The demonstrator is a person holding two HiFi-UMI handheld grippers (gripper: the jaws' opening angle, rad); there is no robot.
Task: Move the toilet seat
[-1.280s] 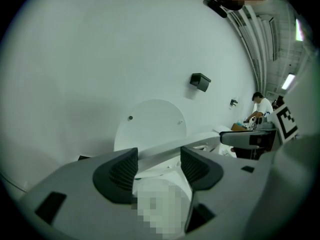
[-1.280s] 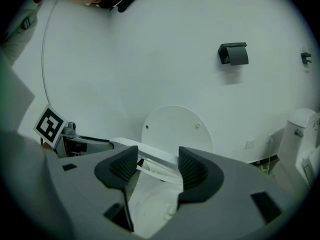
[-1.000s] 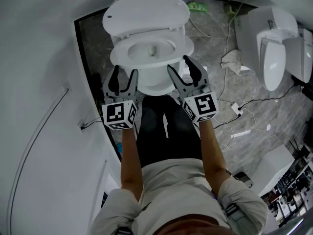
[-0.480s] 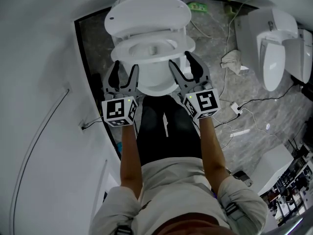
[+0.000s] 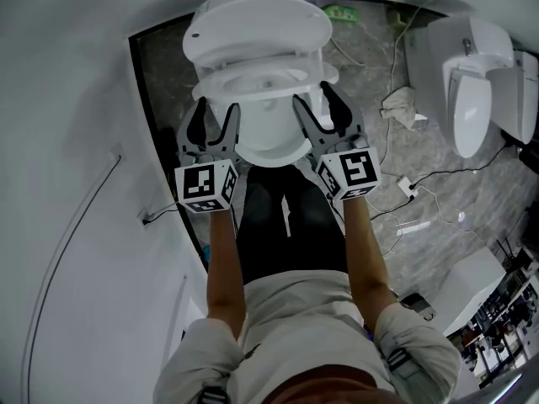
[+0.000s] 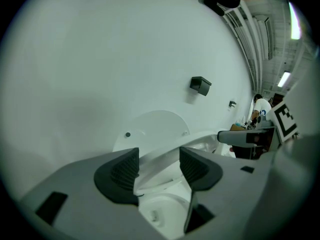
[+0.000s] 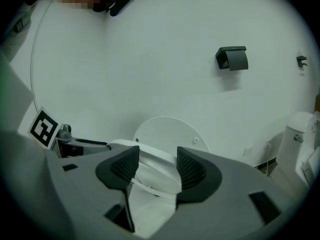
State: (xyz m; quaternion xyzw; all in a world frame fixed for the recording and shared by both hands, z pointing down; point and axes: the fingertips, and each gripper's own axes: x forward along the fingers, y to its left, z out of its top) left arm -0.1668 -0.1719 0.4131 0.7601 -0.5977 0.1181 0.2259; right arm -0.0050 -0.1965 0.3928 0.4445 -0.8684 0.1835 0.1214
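A white toilet stands against the wall with its lid (image 5: 257, 19) up. The toilet seat (image 5: 215, 81) is tilted up off the bowl (image 5: 268, 137). My left gripper (image 5: 214, 116) is shut on the seat's left side and my right gripper (image 5: 316, 99) on its right side. In the left gripper view the seat (image 6: 200, 139) runs slantwise between the ribbed pads of the left gripper (image 6: 159, 166), with the lid (image 6: 150, 126) behind. In the right gripper view the seat (image 7: 125, 146) passes between the pads of the right gripper (image 7: 154, 165), in front of the lid (image 7: 165, 129).
A white wall runs close along the left. A second toilet (image 5: 472, 82) stands at the right, with a rag (image 5: 400, 103) and cables (image 5: 396, 171) on the marble floor between. A dark box (image 7: 232, 58) hangs on the wall above the toilet.
Both grippers have moved up and toward the wall with the seat between their jaws. The seat has lifted off the bowl and tilted closer to the lid.
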